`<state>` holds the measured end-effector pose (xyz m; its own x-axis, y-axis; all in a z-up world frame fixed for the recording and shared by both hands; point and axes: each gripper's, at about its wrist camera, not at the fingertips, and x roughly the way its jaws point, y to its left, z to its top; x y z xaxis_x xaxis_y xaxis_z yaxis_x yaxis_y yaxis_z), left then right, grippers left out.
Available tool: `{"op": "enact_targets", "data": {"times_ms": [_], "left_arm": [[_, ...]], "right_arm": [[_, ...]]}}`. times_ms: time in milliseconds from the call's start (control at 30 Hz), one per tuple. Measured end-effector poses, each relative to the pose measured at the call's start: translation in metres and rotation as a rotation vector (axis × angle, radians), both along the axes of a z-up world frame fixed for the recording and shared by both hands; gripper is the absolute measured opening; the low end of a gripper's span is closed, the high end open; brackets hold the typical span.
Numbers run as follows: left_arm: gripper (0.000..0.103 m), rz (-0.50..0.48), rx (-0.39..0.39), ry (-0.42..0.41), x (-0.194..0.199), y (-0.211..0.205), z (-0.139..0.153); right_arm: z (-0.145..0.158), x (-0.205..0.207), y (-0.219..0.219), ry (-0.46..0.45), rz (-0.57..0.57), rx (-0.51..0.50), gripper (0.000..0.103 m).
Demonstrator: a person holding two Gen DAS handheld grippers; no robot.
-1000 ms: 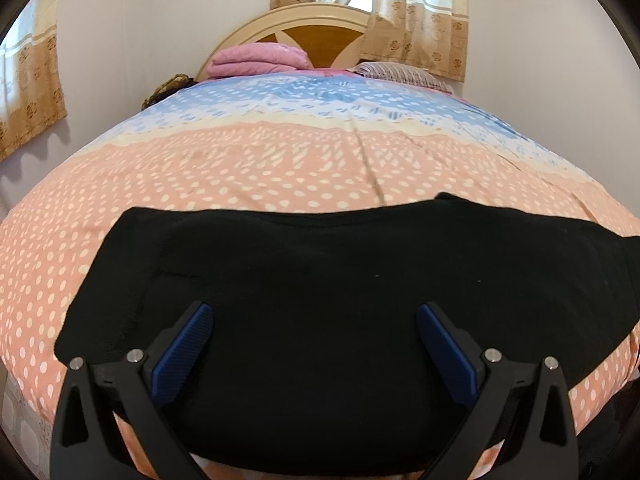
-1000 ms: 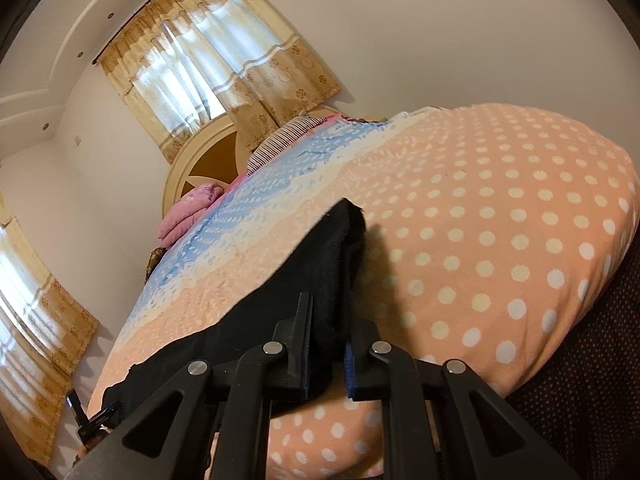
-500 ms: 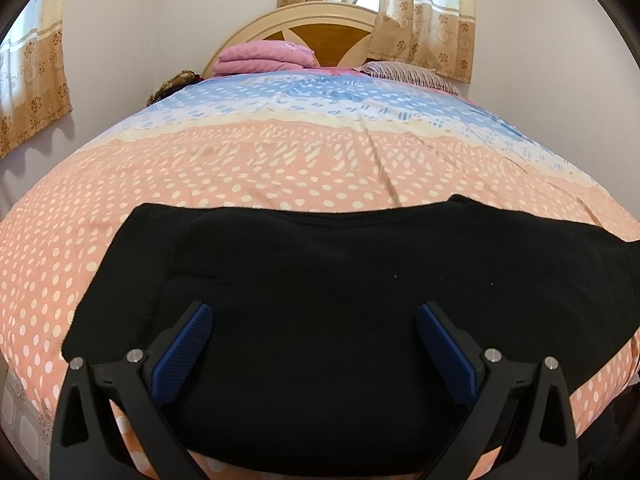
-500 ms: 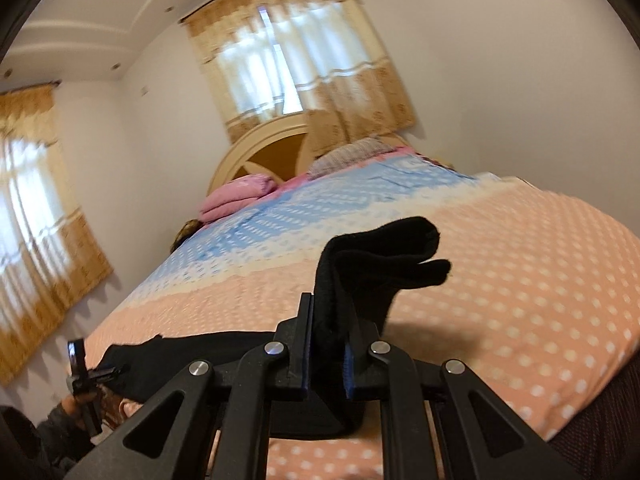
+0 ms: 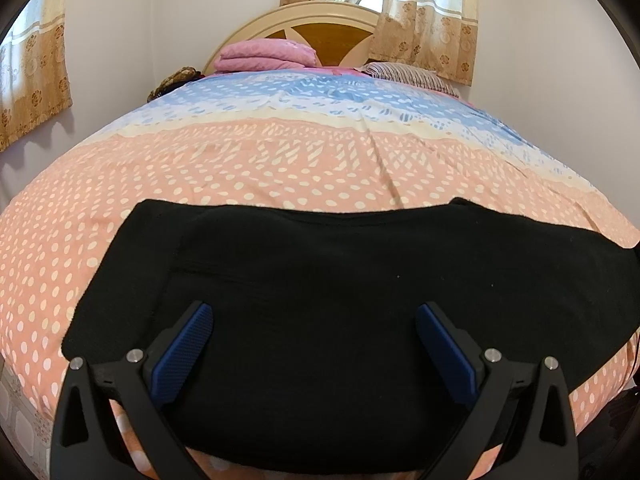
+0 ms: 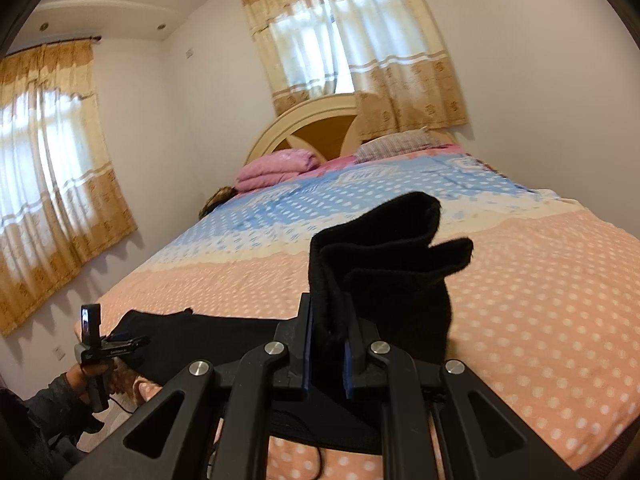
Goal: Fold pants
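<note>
**Right gripper pinches a raised end of the pants; left gripper spread wide over the rest**

The black pants (image 5: 340,300) lie across the near edge of the bed (image 5: 280,160), running from 9 o'clock to 3 o'clock in the left wrist view and filling its lower half. Their far edge sits roughly level against the peach, white-dotted cover; their near edge hangs at the mattress rim at 6 o'clock.

The left gripper (image 5: 314,344) stands with its jaws wide apart and nothing between them. Its blue pads (image 5: 182,350) frame the cloth at 7 and 5 o'clock, with the pants spreading beyond it toward 12 o'clock and out to both sides. Whether the tips touch the cloth cannot be told.

In the right wrist view, the right gripper (image 6: 326,354) is closed narrow on a bunched end of the pants (image 6: 384,276). The cloth rises from between the jaws toward 12 o'clock, clear of the cover, and flops over toward 2 o'clock in two thick folds. The rest of the garment trails flat along the bed edge toward 9 o'clock, where the left gripper (image 6: 116,346) shows at 8 o'clock, just beside the far end of the cloth.

At the head of the bed, at 12 o'clock, a pink blanket (image 5: 266,54) lies folded against the headboard (image 5: 316,24), with a striped pillow (image 5: 412,76) just to its right.
</note>
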<state>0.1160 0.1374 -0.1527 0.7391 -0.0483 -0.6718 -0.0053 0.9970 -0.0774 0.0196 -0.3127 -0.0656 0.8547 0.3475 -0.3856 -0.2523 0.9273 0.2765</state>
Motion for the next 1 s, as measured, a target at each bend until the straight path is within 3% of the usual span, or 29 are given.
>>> {"op": "enact_targets", "data": {"times_ms": [367, 733, 833, 900, 1000], "left_arm": [[0.103, -0.016, -0.017, -0.02, -0.004, -0.007, 0.013], [0.103, -0.204, -0.05, -0.036, -0.013, -0.07, 0.034], [0.103, -0.254, -0.062, -0.026, -0.009, -0.092, 0.036], [0.103, -0.302, -0.069, -0.018, -0.005, -0.112, 0.04], [0.103, -0.377, -0.073, -0.017, -0.003, -0.14, 0.047]], "right_arm": [[-0.033, 0.036, 0.081, 0.086, 0.143, -0.076, 0.012], [-0.094, 0.071, 0.141, 0.245, 0.264, -0.196, 0.013], [-0.104, 0.075, 0.136, 0.305, 0.281, -0.171, 0.019], [-0.099, 0.069, 0.126, 0.308, 0.284, -0.138, 0.037], [-0.086, 0.052, 0.106, 0.286, 0.284, -0.114, 0.044]]}}
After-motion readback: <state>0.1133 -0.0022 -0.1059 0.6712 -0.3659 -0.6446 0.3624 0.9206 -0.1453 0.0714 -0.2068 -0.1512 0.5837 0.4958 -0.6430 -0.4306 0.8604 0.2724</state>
